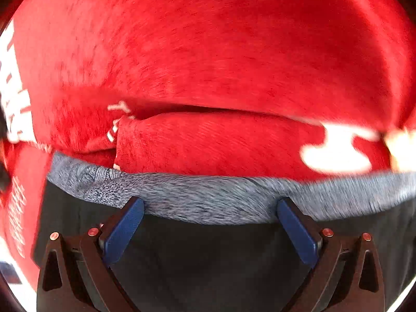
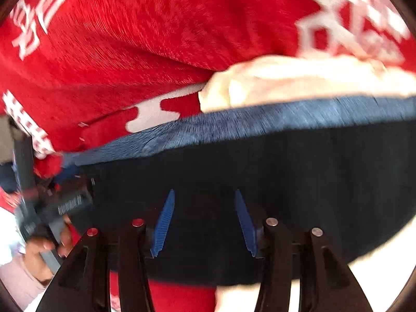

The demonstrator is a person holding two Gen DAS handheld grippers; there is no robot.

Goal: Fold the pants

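Dark pants [image 1: 208, 260] with a grey-blue knit waistband [image 1: 208, 197] lie on a red cloth. In the left wrist view my left gripper [image 1: 210, 202] hangs over them, its blue pads [image 1: 124, 228] wide apart with nothing pinched and the fingertips at the waistband's edge. In the right wrist view the same pants [image 2: 299, 182] fill the lower half, and the waistband [image 2: 260, 119] runs across the middle. My right gripper [image 2: 204, 192] stands open above the dark fabric, and no cloth is caught between its ribbed blue pads [image 2: 163, 223].
A plush red cloth [image 1: 208, 52] with white printed characters [image 2: 351, 13] covers the surface. Cream fabric [image 2: 299, 83] lies just beyond the waistband. A person's hand [image 2: 39, 249] holds the other gripper's grey body [image 2: 59, 205] at the left. A white surface [image 2: 377, 273] shows at the lower right.
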